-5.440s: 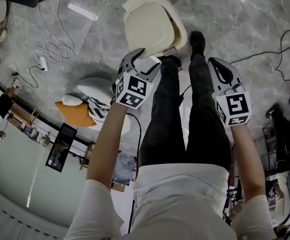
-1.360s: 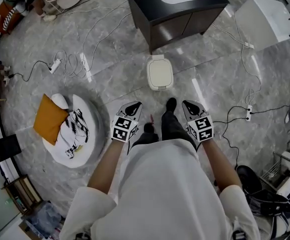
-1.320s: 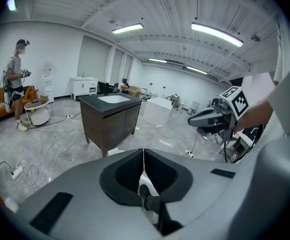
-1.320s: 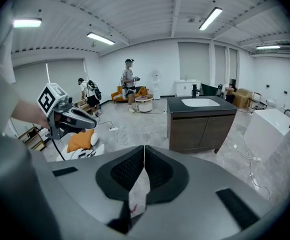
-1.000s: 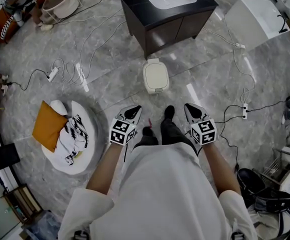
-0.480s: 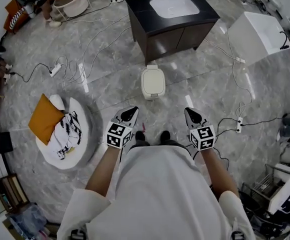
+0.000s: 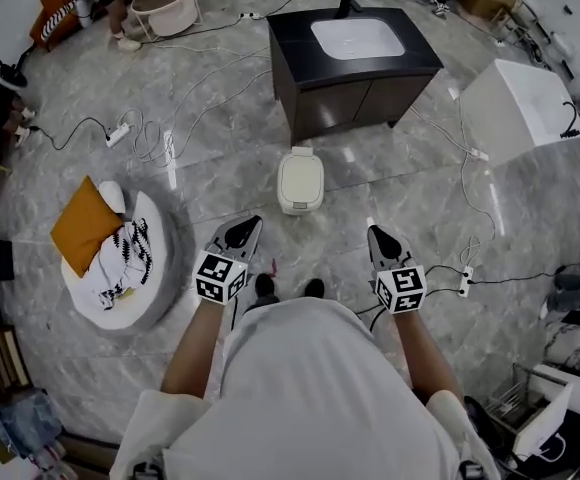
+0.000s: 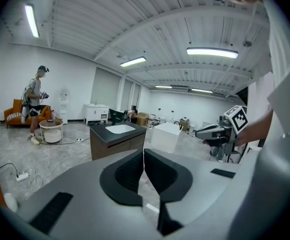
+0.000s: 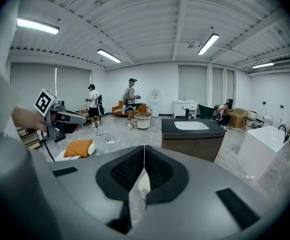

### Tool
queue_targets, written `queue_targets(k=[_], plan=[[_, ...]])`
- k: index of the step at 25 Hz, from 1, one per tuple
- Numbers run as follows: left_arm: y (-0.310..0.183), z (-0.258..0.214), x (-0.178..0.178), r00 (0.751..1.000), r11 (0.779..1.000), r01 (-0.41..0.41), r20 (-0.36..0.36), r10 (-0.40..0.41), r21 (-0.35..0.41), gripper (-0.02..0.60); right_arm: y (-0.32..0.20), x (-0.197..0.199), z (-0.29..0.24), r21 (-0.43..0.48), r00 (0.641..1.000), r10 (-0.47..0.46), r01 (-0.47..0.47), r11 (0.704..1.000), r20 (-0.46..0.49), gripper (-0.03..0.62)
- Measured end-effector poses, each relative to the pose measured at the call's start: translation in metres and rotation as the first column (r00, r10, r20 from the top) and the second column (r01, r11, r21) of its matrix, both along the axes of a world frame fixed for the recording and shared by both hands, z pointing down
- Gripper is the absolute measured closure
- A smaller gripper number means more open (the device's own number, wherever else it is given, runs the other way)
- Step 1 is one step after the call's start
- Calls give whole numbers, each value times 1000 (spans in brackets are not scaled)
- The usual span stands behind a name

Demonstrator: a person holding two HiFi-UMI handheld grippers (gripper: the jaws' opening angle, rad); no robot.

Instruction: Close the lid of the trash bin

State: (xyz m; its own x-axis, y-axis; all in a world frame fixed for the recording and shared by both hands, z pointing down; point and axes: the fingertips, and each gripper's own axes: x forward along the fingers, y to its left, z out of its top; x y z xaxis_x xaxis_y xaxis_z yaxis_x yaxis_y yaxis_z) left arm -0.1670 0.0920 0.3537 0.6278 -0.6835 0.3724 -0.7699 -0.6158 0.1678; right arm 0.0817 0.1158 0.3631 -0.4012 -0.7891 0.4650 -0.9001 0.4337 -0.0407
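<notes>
Trash bin [image 7: 300,180] stands on the floor before the dark sink cabinet [image 7: 355,78] with its lid down, well apart from left gripper [image 7: 247,224] and right gripper [image 7: 378,235], both with jaws pressed together.

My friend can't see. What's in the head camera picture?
Looking down from above, a person stands on a grey floor holding a left gripper and right gripper, jaws shut. Ahead sits a closed cream trash bin, before a dark sink cabinet.
</notes>
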Motion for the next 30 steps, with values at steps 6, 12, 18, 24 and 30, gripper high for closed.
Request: queue_targets(k=[6, 12, 18, 24, 30], plan=[[0, -8, -3, 1000, 999, 30, 5, -30, 26, 560, -4, 6, -7, 30, 1000, -16, 17, 999, -16, 565], [0, -8, -5, 999, 999, 33, 10, -33, 25, 560, -7, 3, -12, 44, 999, -29, 30, 999, -18, 565], [-3, -5, -11, 999, 999, 32, 29, -32, 20, 560, -10, -3, -12, 43, 999, -39, 40, 998, -19, 565], [-2, -3, -18, 999, 999, 39, 31, -39, 12, 560, -13, -9, -14, 48, 999, -43, 44, 998, -18, 565], [-4, 0, -23, 999, 999, 39, 30, -39, 8, 560, -17, -14, -14, 49, 999, -43, 44, 998, -18, 565]])
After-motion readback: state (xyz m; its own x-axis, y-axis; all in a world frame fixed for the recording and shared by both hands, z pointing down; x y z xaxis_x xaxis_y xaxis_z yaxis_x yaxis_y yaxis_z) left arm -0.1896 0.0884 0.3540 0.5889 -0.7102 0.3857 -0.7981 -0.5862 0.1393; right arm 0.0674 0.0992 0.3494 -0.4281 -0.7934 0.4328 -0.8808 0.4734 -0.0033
